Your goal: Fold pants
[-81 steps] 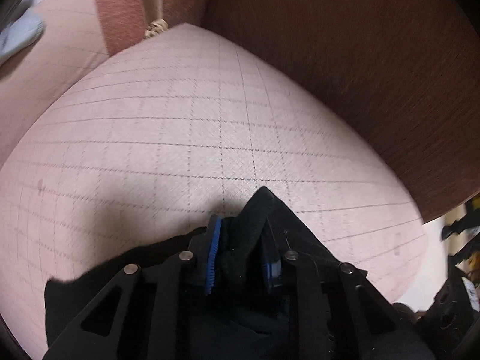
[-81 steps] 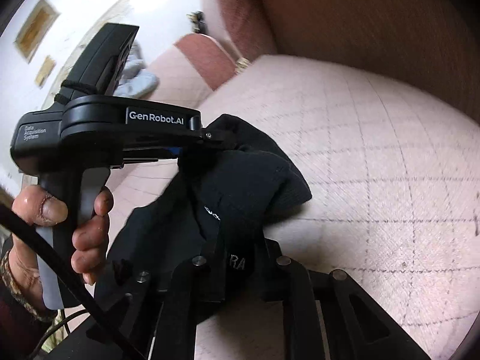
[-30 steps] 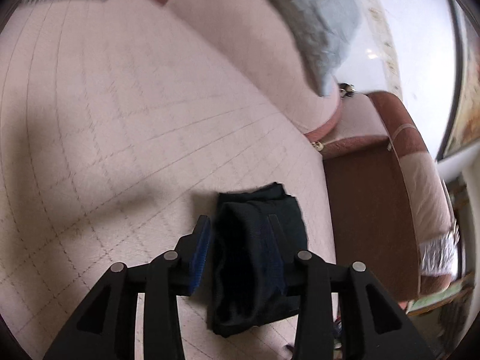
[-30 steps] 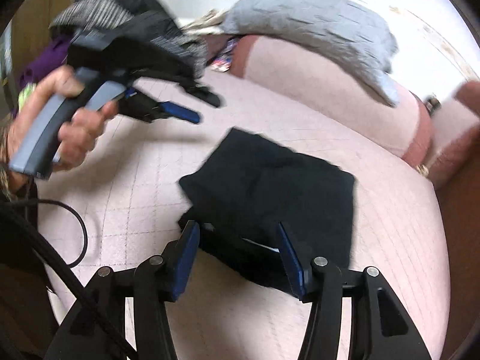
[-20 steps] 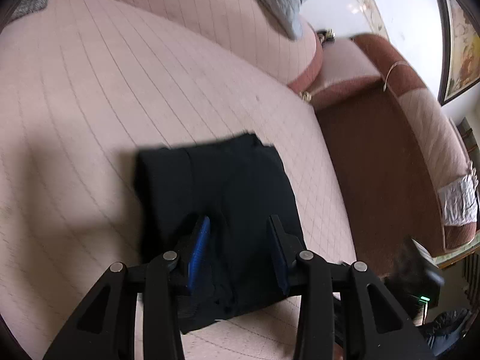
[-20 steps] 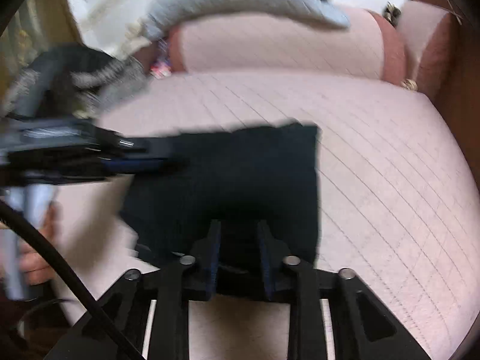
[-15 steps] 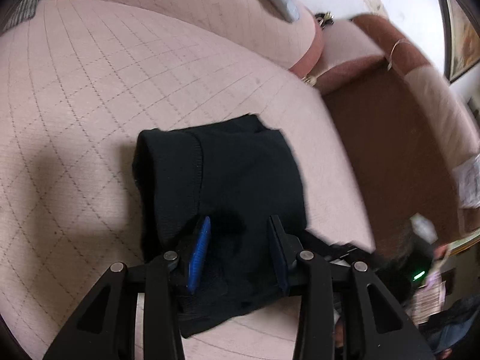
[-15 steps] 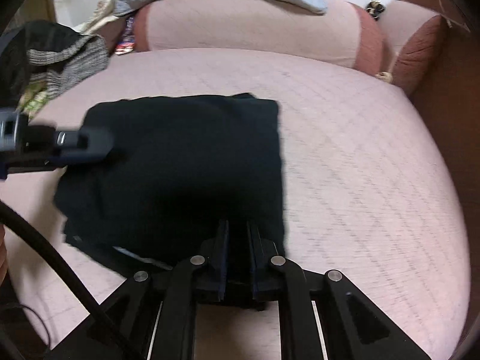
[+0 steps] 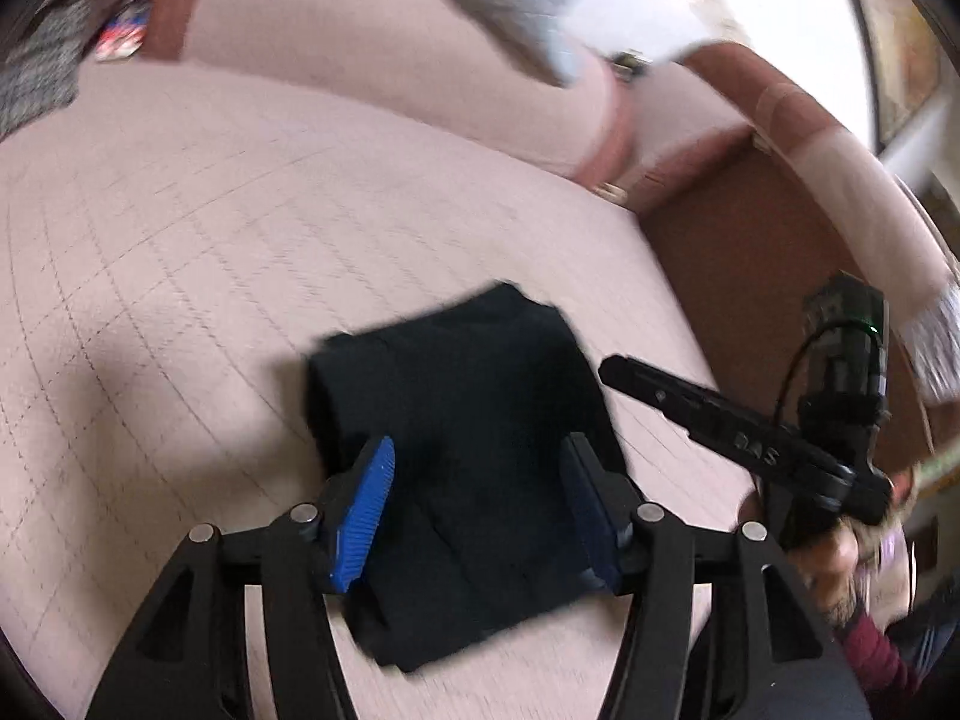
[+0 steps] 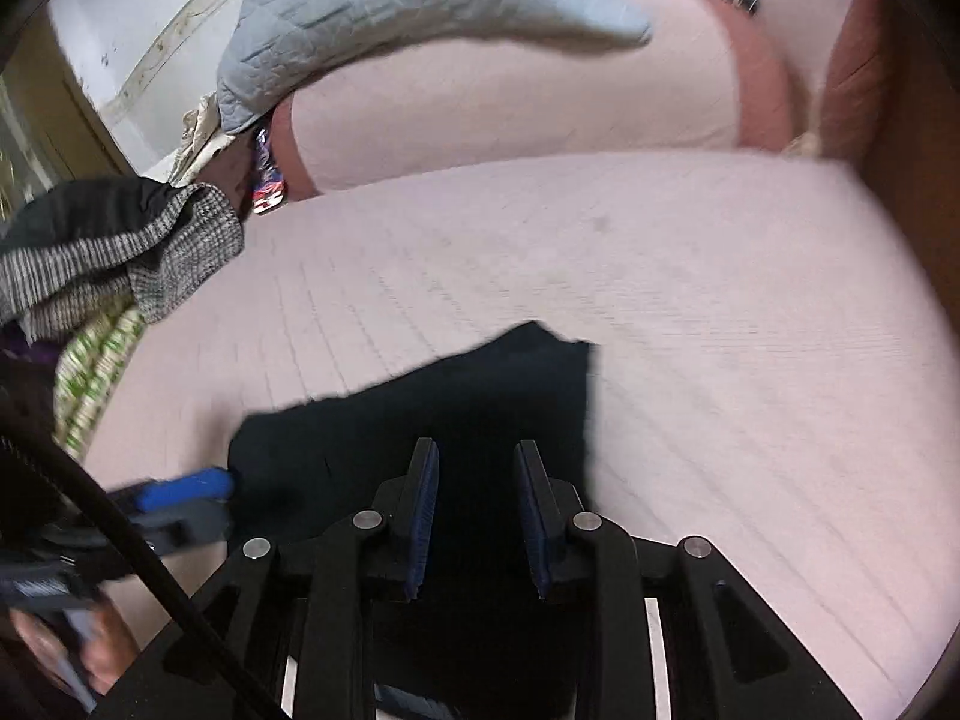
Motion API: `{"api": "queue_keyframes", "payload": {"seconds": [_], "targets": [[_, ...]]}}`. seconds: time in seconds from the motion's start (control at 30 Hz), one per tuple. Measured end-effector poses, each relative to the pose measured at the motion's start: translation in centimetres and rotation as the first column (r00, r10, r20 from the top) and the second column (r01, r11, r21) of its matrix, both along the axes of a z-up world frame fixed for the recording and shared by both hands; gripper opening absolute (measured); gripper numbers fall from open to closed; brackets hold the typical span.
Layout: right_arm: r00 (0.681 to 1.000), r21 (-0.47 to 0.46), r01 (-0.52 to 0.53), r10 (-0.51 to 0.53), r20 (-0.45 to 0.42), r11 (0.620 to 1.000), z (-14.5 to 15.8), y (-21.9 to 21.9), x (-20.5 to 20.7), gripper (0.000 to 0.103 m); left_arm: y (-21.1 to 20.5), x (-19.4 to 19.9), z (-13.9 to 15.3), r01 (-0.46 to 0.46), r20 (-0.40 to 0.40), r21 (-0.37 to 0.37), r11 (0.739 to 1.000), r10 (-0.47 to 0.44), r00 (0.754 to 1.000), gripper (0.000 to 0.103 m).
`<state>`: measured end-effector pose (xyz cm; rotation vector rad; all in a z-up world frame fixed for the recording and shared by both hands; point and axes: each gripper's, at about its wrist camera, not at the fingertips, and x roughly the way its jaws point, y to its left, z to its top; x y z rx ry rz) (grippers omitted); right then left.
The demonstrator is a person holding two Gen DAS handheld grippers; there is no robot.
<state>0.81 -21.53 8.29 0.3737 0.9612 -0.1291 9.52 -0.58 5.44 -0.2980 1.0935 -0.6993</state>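
The black pants (image 9: 462, 414) lie folded into a compact rectangle on the pink quilted seat (image 9: 210, 276). My left gripper (image 9: 477, 480) hovers over their near half, its jaws opening; the blue pads (image 9: 366, 504) stand apart on either side of the cloth without pressing it. In the right wrist view the pants (image 10: 456, 402) lie just ahead of my right gripper (image 10: 478, 480), whose jaws are also opening, a narrow gap over the dark cloth and nothing pinched. The right gripper (image 9: 696, 405) shows at the pants' right edge, and the left gripper's blue pad (image 10: 192, 489) at their left edge.
A grey quilted cover (image 10: 390, 6) drapes over the pink backrest (image 10: 510, 96). A heap of grey knit and other clothes (image 10: 102, 258) lies at the seat's left end. A brown armrest (image 9: 768, 276) borders the seat on the right. A hand (image 9: 840, 564) holds the right gripper.
The pants went from hanging in both grippers to lying folded on the seat. The left jaws have widened. The right jaws shut on the near edge, then parted and drew back.
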Motion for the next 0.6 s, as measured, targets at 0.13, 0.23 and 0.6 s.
{"api": "queue_keyframes", "payload": {"seconds": [0.13,0.23,0.6], "targets": [[0.995,0.091,0.041,-0.032,-0.097,0.995,-4.8,-2.4,5.2,0.027,-0.6,2.7,-3.1,-0.064,-0.047,0.072,0.995,0.067,0.997,0.057],[0.987,0.155,0.115,-0.095,-0.13,0.981,-6.9,-4.6,7.1,0.027,-0.8,3.1,-4.2,-0.056,-0.068,0.07,0.996,0.061,0.996,0.057],[0.994,-0.012,0.11,-0.11,0.001,0.994,-1.2,-0.2,-3.4,0.037,1.6,-1.2,-0.3,-0.089,-0.007,0.02,0.996,0.089,0.996,0.058]]}}
